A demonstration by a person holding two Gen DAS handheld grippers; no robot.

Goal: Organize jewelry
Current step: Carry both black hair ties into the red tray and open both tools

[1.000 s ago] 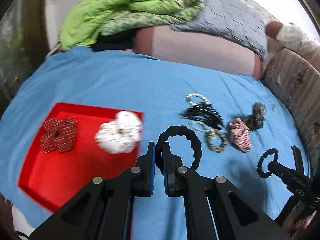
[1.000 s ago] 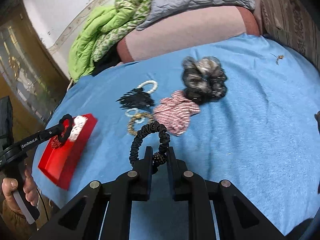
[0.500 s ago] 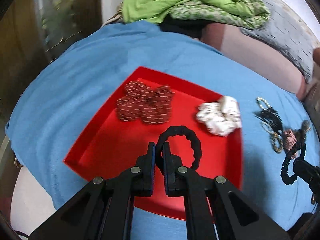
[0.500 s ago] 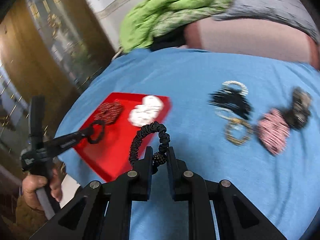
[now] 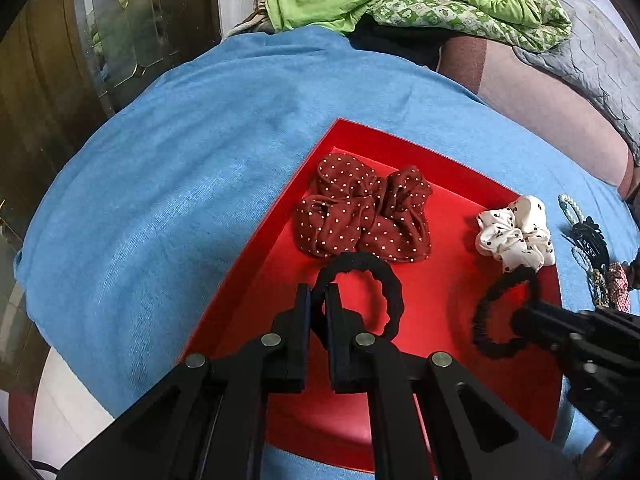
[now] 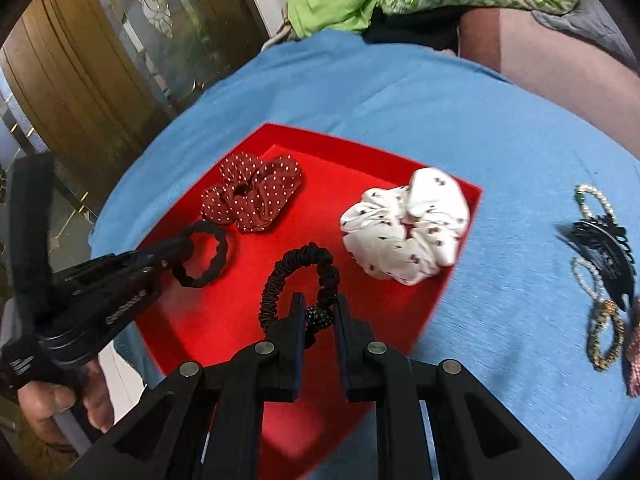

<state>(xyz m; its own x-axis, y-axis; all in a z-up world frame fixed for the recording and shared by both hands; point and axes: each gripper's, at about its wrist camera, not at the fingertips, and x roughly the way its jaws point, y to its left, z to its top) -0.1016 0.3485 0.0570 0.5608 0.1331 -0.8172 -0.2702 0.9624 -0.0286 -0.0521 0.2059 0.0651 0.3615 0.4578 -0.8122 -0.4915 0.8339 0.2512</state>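
A: Holding a plain black ribbed hair tie [image 5: 362, 292] clenched in our left gripper [image 5: 318, 304] over the shallow red tray [image 5: 440, 320].

B: Our right gripper [image 6: 318, 312] grips a black ruched elastic with a beaded ball [image 6: 300, 284]. Two scrunchies are already in; the claw clip [image 6: 604, 248] and bracelets wait at three o'clock.

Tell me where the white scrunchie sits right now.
The white scrunchie lies at the red tray's far right corner, right of the dark red dotted scrunchie.
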